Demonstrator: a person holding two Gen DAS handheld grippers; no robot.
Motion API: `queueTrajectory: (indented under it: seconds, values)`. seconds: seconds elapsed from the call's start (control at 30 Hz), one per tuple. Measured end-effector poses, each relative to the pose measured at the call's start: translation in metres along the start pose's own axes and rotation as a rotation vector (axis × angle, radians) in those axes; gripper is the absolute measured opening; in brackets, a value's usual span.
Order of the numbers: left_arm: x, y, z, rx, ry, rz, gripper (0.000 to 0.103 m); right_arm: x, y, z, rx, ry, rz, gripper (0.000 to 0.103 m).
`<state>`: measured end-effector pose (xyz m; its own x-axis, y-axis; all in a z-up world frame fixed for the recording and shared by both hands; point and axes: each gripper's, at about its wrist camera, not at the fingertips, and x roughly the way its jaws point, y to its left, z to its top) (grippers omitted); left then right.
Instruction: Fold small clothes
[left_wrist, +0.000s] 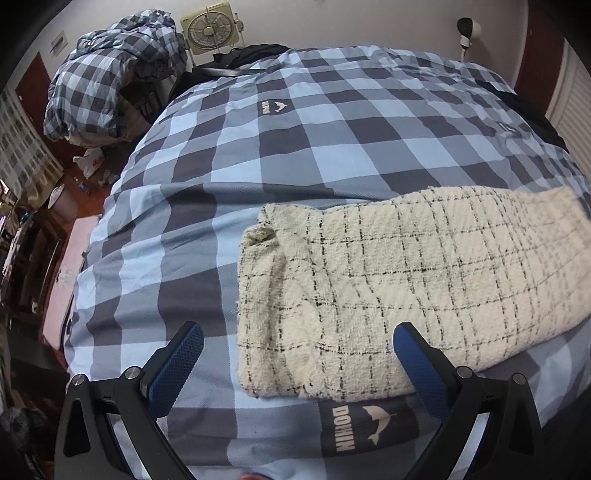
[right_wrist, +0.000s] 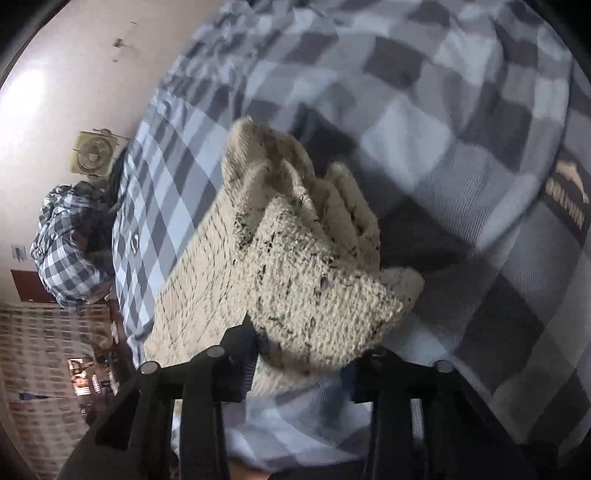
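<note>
**Cream garment lifted at one end, left claw spread above the other**

Fingers of the right gripper (right_wrist: 303, 354) press in on a bunched end of the cream checked garment (right_wrist: 314, 266), pinching its folded layers and raising them off the bed; the fingertips themselves are buried in the pile, and the view is smeared by motion. From that pinch the cloth runs away flat across the blue plaid duvet (right_wrist: 461, 155) toward the wall.

The left gripper (left_wrist: 297, 345) stands wide apart, its blue-padded fingers (left_wrist: 177, 365) holding nothing. It hovers over the near left corner of the cream checked garment (left_wrist: 388, 280); whether the right-hand pad touches the cloth I cannot tell. The garment lies as a long folded band across the near side of the blue plaid duvet (left_wrist: 295, 140), its left end rolled into a thick fold, its near edge just beside a dark logo patch (left_wrist: 365, 424) printed on the cover.

Beyond the garment the duvet stretches broad and bare to the wall. The bed's left edge drops toward a cluttered floor. A heaped plaid quilt (left_wrist: 110, 70) sits past the far left corner, with a box fan (left_wrist: 208, 27) beside it against the wall.
</note>
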<state>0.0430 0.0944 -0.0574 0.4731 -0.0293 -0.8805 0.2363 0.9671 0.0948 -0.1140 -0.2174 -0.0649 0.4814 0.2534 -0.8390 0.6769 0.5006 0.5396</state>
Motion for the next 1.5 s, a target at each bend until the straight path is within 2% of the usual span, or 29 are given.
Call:
queueTrajectory:
  seconds: [0.1, 0.13, 0.2, 0.27, 0.37, 0.5, 0.6, 0.63, 0.73, 0.83, 0.87, 0.9, 0.93, 1.0, 1.13, 1.2, 1.27, 1.33, 1.4, 1.5]
  values:
    - [-0.002, -0.002, 0.000, 0.002, -0.005, -0.007, 0.103, -0.016, -0.009, -0.003, 0.057, -0.014, 0.018, 0.038]
    - [-0.002, -0.002, 0.000, 0.004, -0.005, -0.009, 0.103, -0.024, -0.011, -0.005, 0.064, -0.032, 0.020, 0.050]
    - [-0.001, -0.003, 0.000, 0.006, -0.002, -0.015, 0.103, -0.030, -0.012, -0.008, 0.072, -0.043, -0.012, 0.066]
    - [-0.001, -0.004, 0.000, 0.008, 0.001, -0.016, 0.103, -0.029, -0.011, -0.012, 0.061, -0.043, -0.028, 0.066]
    - [0.000, -0.005, -0.001, 0.013, 0.004, -0.012, 0.103, -0.010, -0.011, -0.008, 0.053, 0.006, -0.090, 0.066]
    - [0.001, -0.003, -0.002, 0.008, 0.009, -0.011, 0.103, 0.022, -0.016, -0.003, 0.080, 0.086, -0.081, 0.066]
    - [0.002, -0.001, -0.001, 0.000, 0.014, -0.012, 0.103, 0.030, -0.013, 0.000, 0.085, 0.049, -0.086, 0.066]
    - [0.002, -0.001, -0.002, -0.001, 0.015, -0.012, 0.103, 0.036, -0.012, 0.003, 0.076, 0.034, -0.126, 0.066]
    - [0.004, -0.001, -0.002, -0.001, 0.017, -0.012, 0.103, 0.044, -0.011, 0.007, 0.073, 0.054, -0.165, 0.066]
    - [0.004, -0.001, -0.001, -0.002, 0.018, -0.012, 0.103, 0.049, -0.015, 0.012, 0.093, 0.037, -0.132, 0.066]
    - [0.004, -0.001, -0.002, -0.002, 0.017, -0.012, 0.103, 0.049, -0.015, 0.014, 0.094, 0.024, -0.111, 0.066]
    - [0.004, -0.001, -0.002, -0.002, 0.017, -0.011, 0.103, 0.048, -0.013, 0.014, 0.089, 0.009, -0.094, 0.054]
    - [0.005, -0.001, -0.002, -0.002, 0.019, -0.010, 0.103, 0.043, -0.009, 0.015, 0.063, -0.025, -0.089, 0.033]
    - [0.005, -0.001, -0.002, -0.003, 0.020, -0.008, 0.103, 0.029, 0.003, 0.011, -0.023, -0.087, -0.063, 0.028]
    - [0.001, -0.002, -0.002, 0.002, 0.011, 0.002, 0.103, -0.020, 0.024, -0.008, -0.126, -0.260, 0.081, 0.026]
    - [-0.009, -0.004, 0.001, -0.003, -0.008, 0.002, 0.103, -0.045, 0.032, -0.017, -0.175, -0.341, 0.120, 0.026]
    - [-0.022, -0.007, 0.007, -0.024, -0.026, -0.016, 0.103, -0.069, 0.041, -0.029, -0.246, -0.437, 0.099, 0.026]
    - [-0.029, -0.015, 0.017, -0.068, -0.028, -0.033, 0.103, -0.087, 0.043, -0.038, -0.312, -0.513, 0.035, 0.025]
    - [-0.024, -0.035, 0.031, -0.088, 0.006, -0.070, 0.103, -0.087, 0.039, -0.036, -0.344, -0.508, -0.039, 0.025]
    - [-0.002, -0.081, 0.050, -0.071, 0.055, -0.137, 0.103, -0.070, 0.036, -0.029, -0.330, -0.459, -0.073, 0.025]
